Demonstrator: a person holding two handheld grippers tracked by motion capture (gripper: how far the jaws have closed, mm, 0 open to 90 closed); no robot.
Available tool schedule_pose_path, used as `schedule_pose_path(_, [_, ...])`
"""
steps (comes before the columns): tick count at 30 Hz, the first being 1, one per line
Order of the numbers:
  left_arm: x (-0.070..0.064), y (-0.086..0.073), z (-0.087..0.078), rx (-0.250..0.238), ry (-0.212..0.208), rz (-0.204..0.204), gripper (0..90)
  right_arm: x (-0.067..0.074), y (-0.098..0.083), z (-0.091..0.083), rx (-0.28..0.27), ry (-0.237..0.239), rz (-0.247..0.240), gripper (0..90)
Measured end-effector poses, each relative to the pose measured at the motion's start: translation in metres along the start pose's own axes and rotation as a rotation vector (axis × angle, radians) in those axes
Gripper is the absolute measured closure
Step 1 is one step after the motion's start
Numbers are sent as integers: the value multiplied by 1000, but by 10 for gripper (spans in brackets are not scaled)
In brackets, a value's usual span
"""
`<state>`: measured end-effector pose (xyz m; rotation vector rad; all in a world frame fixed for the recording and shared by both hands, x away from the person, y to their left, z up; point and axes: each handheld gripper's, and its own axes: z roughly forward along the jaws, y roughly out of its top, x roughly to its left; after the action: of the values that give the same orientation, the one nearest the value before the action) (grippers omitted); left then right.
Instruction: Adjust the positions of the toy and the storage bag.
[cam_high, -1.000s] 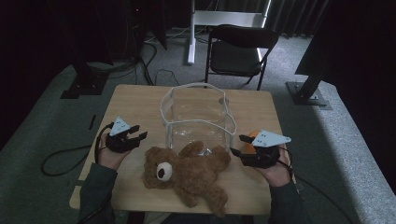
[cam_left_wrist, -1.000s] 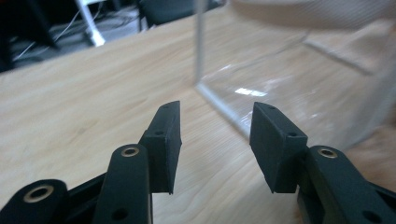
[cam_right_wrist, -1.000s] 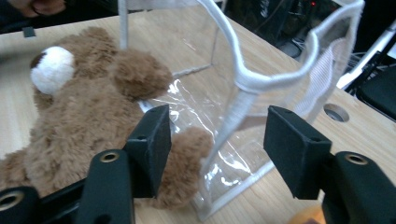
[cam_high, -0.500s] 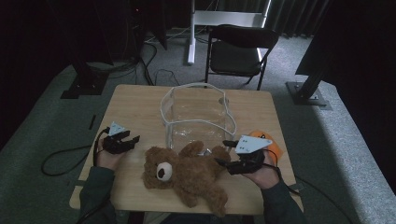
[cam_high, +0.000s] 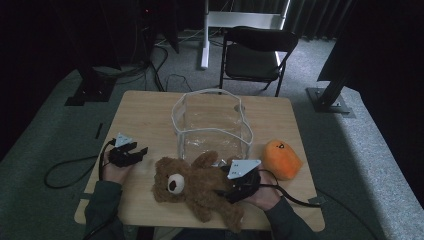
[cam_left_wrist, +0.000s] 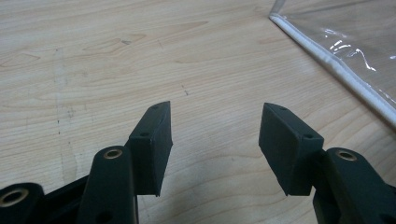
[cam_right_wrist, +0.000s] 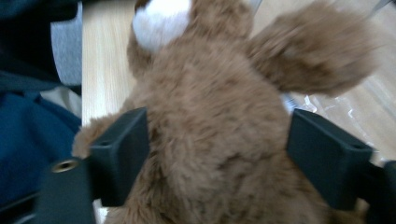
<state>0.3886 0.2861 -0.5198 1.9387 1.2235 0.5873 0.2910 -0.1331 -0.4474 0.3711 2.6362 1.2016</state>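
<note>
A brown teddy bear (cam_high: 192, 186) lies on its back at the front of the wooden table (cam_high: 145, 115). My right gripper (cam_high: 226, 188) reaches into it from the right. In the right gripper view the bear's furry body (cam_right_wrist: 219, 116) sits between the two jaws of this gripper (cam_right_wrist: 217, 154), which have just been opening and stand wide beside the fur. My left gripper (cam_high: 137, 152) rests low over bare wood left of the bear. Its jaws (cam_left_wrist: 215, 135) have just been opening with nothing between them.
A clear plastic bag (cam_high: 212, 125) with a white rim stands open behind the bear; its edge (cam_left_wrist: 336, 60) lies to the right in the left gripper view. An orange plush toy (cam_high: 281, 159) lies at the right. A black chair (cam_high: 255, 55) stands beyond the table.
My right gripper has moved left from beside the orange plush onto the bear's body, with its jaws wider. The left gripper has sunk closer to the table.
</note>
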Motion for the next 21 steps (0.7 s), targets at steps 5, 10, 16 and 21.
schedule_pose_path(5, [-1, 0, 0, 1, 0, 3, 450, 5, -3, 16, 19, -5, -11, 120])
schedule_pose_path(10, [-2, 0, 1, 3, -5, 2, 450, 7, -6, 31, 37, -13, -9, 104])
schedule_pose_path(16, [-4, 0, 2, 7, -7, 11, 450, 9, -10, 37, 103, -59, -55, 362])
schedule_pose_path(21, [-3, 0, 2, 7, -7, 6, 450, 7, -15, 26, 70, -48, -58, 609])
